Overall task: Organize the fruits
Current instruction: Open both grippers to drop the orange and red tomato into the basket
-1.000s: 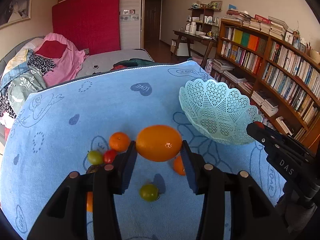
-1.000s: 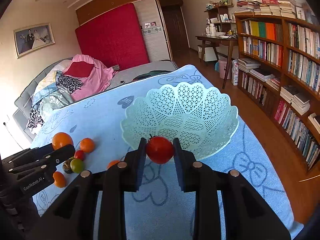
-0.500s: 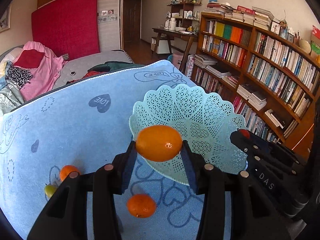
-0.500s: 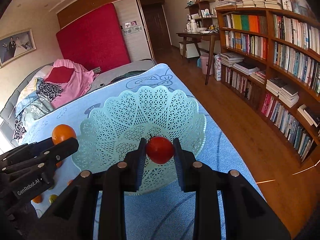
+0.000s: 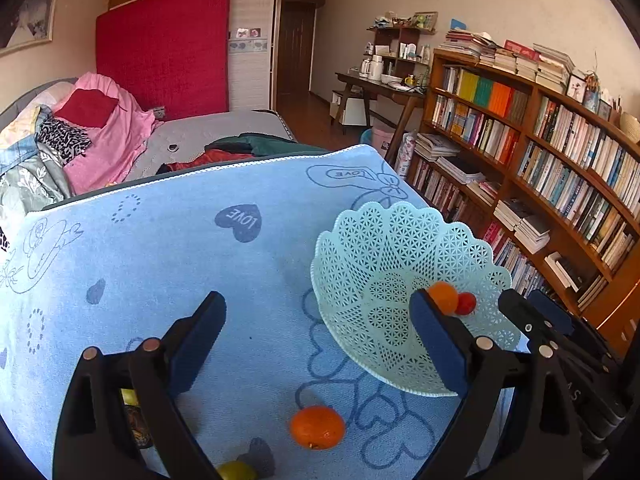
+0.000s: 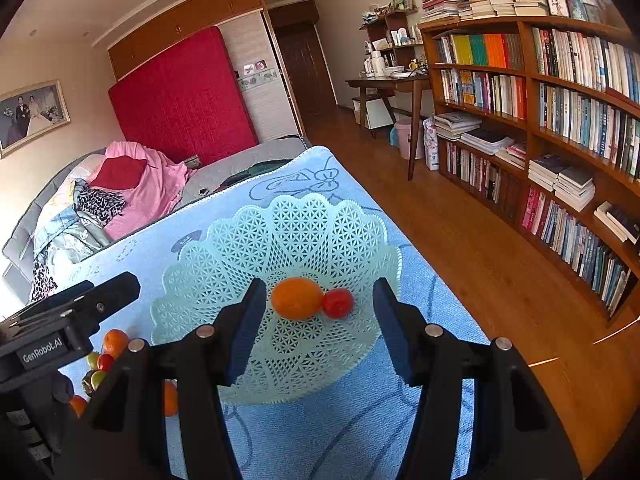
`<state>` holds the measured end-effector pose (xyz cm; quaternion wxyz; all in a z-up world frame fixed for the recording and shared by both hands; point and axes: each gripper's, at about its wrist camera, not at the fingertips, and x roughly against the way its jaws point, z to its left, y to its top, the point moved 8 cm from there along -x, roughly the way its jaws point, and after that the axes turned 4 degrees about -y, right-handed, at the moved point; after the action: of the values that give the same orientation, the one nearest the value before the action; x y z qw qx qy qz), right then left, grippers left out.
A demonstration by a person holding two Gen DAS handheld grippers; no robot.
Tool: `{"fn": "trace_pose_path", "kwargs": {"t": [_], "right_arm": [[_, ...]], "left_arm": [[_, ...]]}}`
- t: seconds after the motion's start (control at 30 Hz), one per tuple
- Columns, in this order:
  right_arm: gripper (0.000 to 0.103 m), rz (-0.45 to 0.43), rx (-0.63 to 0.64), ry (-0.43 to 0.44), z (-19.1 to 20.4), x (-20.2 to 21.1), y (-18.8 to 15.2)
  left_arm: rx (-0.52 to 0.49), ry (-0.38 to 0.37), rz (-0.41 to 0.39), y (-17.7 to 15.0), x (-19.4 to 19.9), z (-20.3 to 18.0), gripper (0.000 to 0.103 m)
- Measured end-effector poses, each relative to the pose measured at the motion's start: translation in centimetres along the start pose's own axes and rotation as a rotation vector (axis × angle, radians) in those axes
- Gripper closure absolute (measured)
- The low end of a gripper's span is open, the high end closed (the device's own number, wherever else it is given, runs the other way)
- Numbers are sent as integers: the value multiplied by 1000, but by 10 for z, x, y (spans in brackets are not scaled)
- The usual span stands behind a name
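Observation:
A pale green lattice basket [image 5: 372,248] [image 6: 288,232] stands on the blue cloth at the table's right end. In it lie a large orange [image 6: 297,298] [image 5: 443,298] and a red tomato [image 6: 338,303] [image 5: 466,303], touching each other. My right gripper [image 6: 320,286] hangs just above them; its jaws are opening and nothing is pressed between the pads. My left gripper [image 5: 316,298] is over the cloth at the basket's left rim, jaws opening wide and empty. A small orange [image 5: 317,427] and a green fruit [image 5: 236,471] lie on the cloth below it.
More loose fruit, orange [image 6: 115,341], green [image 6: 93,358] and red [image 6: 105,361], sits on the cloth left of the basket. The cloth's right edge drops to a wooden floor [image 6: 500,264]. A bookcase [image 6: 560,120] lines the right wall; a bed [image 5: 120,140] lies beyond the table.
Both grippers opened and dropped their fruit: the large orange and the tomato now lie in the basket. The left gripper's view has swung left, so the basket sits further right in it.

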<state>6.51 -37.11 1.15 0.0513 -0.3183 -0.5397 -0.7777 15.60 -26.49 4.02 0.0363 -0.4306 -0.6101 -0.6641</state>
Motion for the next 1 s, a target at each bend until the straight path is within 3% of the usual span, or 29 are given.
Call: {"fn": "trace_pose_path", "kwargs": {"t": [0.17,0.53,0.67,0.73,0.8,1.0], "right_arm": [[34,-64,25,-16,6,21,10],[33,-122,61,23,33,61,11],[8,-160,88,7,45,75,11],[2,-188,116,-22,51,83,11],[2,-207,149,-49,59,90,8],[2,-163,159,9,76,94,-9]], "left_arm": [[13,45,-44,10,22,18,10],[49,99,-93,10,68,52,8],[55,124,-109,7,83,63,8],[60,136,-111,4,89,70,6],[68,152,-114,0,95,77,5],[92,190,-110,-13,113,100,5]]}}
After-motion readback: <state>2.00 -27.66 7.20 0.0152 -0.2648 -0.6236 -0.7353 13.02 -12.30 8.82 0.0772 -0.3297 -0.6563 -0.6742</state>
